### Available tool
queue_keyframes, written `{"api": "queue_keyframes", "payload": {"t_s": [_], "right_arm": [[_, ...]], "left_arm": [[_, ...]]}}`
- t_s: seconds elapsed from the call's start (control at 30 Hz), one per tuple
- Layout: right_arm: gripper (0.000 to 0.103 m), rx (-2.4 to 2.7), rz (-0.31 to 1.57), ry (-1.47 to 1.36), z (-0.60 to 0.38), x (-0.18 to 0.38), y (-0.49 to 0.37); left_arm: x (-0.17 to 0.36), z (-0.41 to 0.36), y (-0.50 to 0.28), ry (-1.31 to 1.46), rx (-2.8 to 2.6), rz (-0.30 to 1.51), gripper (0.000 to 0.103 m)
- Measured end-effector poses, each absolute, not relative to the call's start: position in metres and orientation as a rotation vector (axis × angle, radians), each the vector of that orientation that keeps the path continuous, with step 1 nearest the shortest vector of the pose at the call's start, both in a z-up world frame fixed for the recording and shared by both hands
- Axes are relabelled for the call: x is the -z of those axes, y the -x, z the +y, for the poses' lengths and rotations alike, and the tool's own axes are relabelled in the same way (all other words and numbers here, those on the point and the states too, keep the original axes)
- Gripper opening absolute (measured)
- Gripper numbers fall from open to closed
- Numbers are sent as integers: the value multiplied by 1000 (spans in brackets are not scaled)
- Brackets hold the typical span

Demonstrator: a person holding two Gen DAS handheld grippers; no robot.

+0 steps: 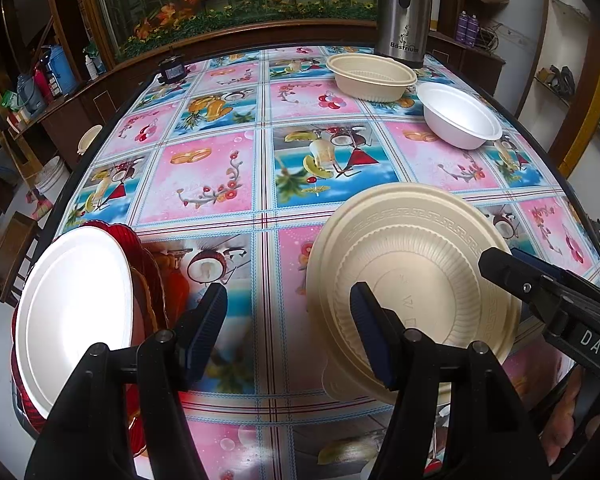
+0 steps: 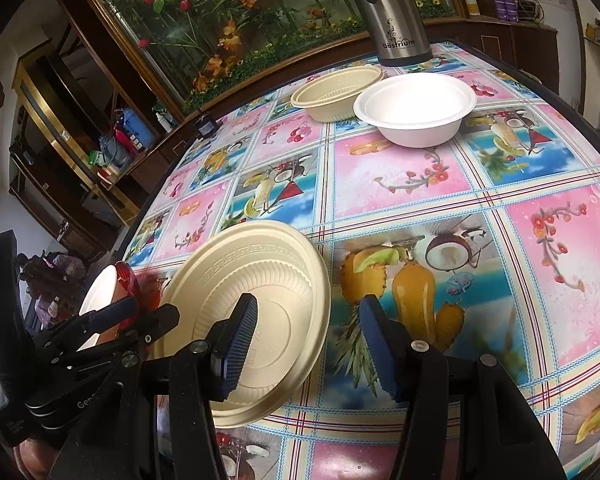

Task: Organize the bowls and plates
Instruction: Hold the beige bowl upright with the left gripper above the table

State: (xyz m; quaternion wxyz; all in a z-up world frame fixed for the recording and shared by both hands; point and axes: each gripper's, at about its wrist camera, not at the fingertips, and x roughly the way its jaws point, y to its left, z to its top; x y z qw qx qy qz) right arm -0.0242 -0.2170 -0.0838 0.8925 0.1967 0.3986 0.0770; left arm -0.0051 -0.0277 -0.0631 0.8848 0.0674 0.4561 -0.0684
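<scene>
A wide beige dish (image 1: 412, 280) (image 2: 260, 280) with a ribbed wall sits on the near part of the table, between both grippers. My left gripper (image 1: 288, 332) is open over bare tablecloth, and its right finger overlaps the dish's near rim. My right gripper (image 2: 310, 346) is open, with the dish's right rim in the gap. Its left finger stands in front of the dish's inside, and its right pad is clear of the rim. A white plate (image 1: 76, 308) (image 2: 100, 292) stands on edge in a red holder (image 1: 140, 248) at the left. A beige bowl (image 1: 372, 78) (image 2: 336, 94) and a white bowl (image 1: 460, 116) (image 2: 416, 108) stand far right.
A tall steel flask (image 1: 404, 12) (image 2: 396, 16) stands at the far edge behind the bowls. The table carries a bright patterned cloth (image 1: 220, 168), and a small dark object (image 1: 172, 70) lies at its far left corner. Wooden shelving and a planter line the wall beyond.
</scene>
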Motion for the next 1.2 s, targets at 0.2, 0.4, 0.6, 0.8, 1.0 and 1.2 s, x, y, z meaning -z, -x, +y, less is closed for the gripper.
{"api": "queue_keyframes", "payload": {"t_s": [0.2,0.4,0.6,0.8,1.0,1.2], "right_arm": [[55,-151,824,-390,-215,84,25],[48,-141,823,-375,-213,85,24],[43,-138,827,-378,-214,87,24],[34,-136,833,-375,-213,88,23],[23,-138,844,-366,-211,90,22],[18,-135,851,-365,-210,92,21]], "left_arm": [[63,-28,5,-140,143,949,63],[64,-28,5,-142,144,949,63],[65,-27,4,-141,146,950,63],[65,-28,4,-142,145,950,63],[66,-28,3,-142,147,953,63],[67,-28,3,-144,144,957,63]]}}
